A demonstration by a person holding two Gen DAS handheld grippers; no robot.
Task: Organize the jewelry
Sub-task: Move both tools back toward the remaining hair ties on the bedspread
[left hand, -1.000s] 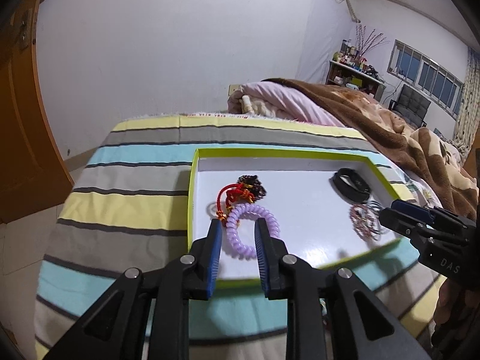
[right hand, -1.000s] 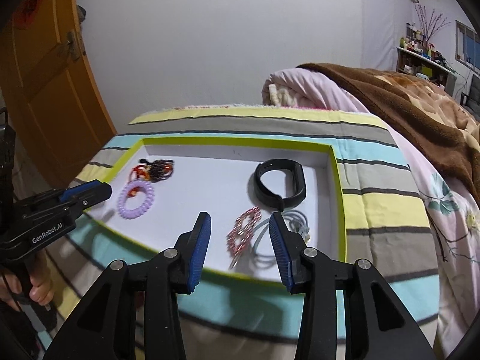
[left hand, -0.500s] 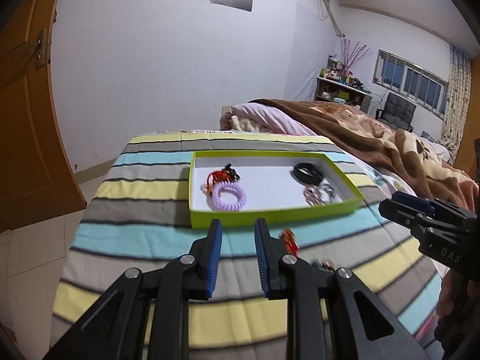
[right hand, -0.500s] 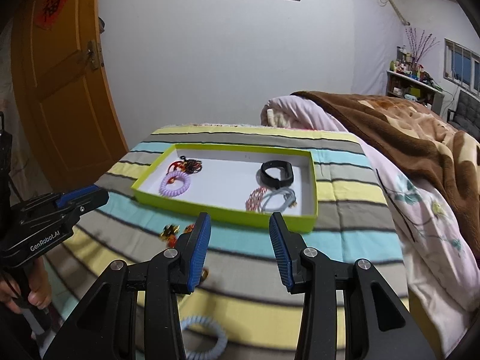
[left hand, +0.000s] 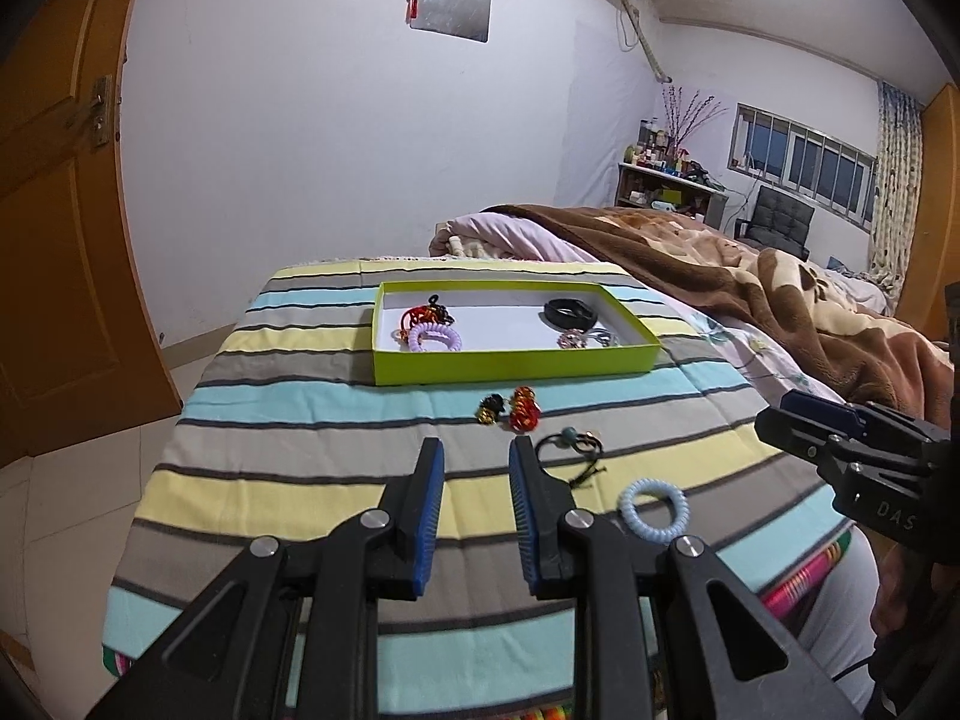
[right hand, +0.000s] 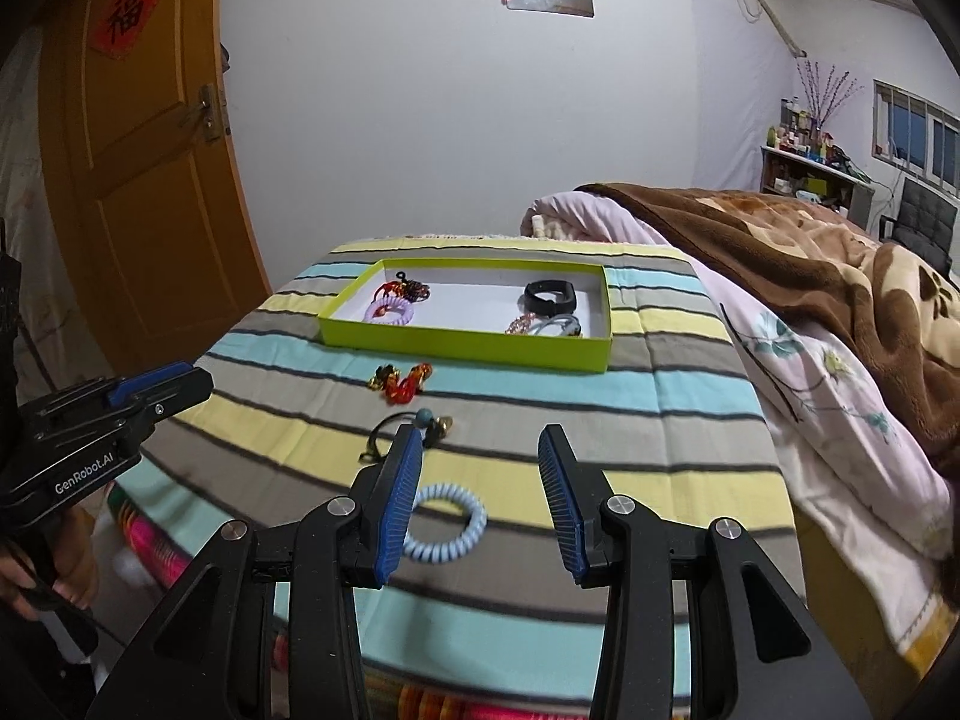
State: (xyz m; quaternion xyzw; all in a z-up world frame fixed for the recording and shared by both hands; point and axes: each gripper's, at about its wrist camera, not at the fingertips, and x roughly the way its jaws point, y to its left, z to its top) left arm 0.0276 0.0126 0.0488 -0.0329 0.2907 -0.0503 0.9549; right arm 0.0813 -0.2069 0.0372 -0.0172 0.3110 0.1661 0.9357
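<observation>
We hold both grippers back from the green tray (left hand: 516, 369), above the near end of the striped tabletop (left hand: 288, 492), between placements in sorting the jewelry. Inside the tray lie a lilac coil band (left hand: 435, 339) and a red-and-black beaded piece (left hand: 427, 317) at its left end, and a black wristband (left hand: 569, 313) with a pink bracelet (left hand: 573, 339) and a pale grey loop (right hand: 555, 324) at its right end. Four pieces lie outside, all on the near side of the tray: a dark-and-gold charm (left hand: 491, 409) and a red charm (left hand: 524, 417) just in front of its wall, a black cord with a teal bead (left hand: 567, 447) nearer to us, and a pale blue coil band (left hand: 654, 510) nearest of all.

Our left gripper (left hand: 475, 483) points toward the tray, level and low, its jaws released and empty, the charms just ahead of the tips. Our right gripper (right hand: 480, 483) hovers with jaws spread wide and empty; the blue coil band (right hand: 447, 525) shows between them, close by the left fingertip.

We judge the pickup of a loose piece comes next. The blue coil looks the ready target for the right gripper, which would need to dip, straddle one side of the ring and close gently, since the soft coil may squirm or spring away on the cloth.
</observation>
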